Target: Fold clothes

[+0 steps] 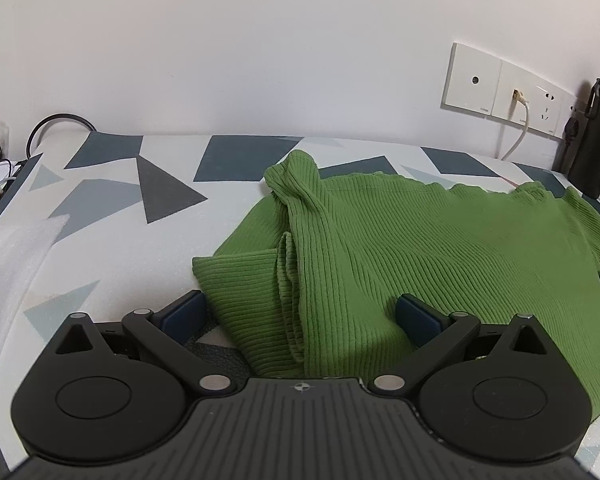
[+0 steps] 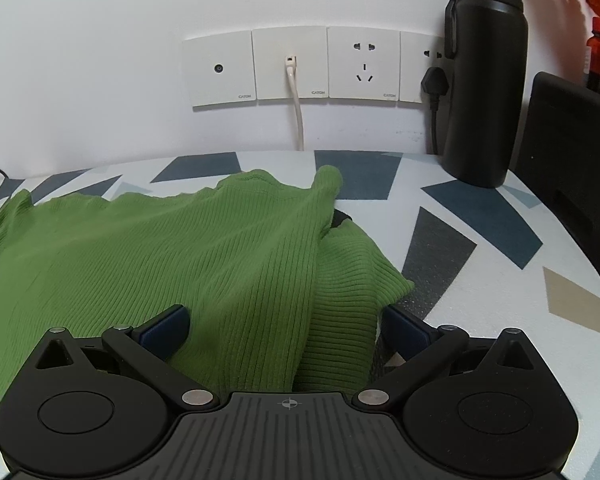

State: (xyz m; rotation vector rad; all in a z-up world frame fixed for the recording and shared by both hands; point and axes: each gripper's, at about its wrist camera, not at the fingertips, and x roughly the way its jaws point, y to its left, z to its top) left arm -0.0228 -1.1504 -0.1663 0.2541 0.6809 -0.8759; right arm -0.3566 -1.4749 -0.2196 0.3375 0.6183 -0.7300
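On a table covered with a white cloth printed with blue and grey triangles (image 1: 112, 248), a green ribbed knit garment (image 1: 420, 248) is spread out, both sleeves already turned inward over the body. The left gripper (image 1: 300, 316) is set low at the near left edge of the garment, its blue-padded jaws spread wide with the folded left sleeve and hem lying between them, nothing gripped. The right gripper (image 2: 286, 326) is likewise wide open, straddling the near right edge, nothing held.

The step in hand is judged to be taking up the near hem for a fold away toward the wall. It would be done best if each pair of jaws were closed over all layers at once, at matching points, so the fold is kept square.

Bare cloth is seen beyond the collar, enough for the fold. A tall black insulated bottle (image 2: 484, 80) stands at the far right near the white wall sockets (image 2: 292, 64), well apart from the garment; a black cable (image 1: 60, 124) loops at the far left
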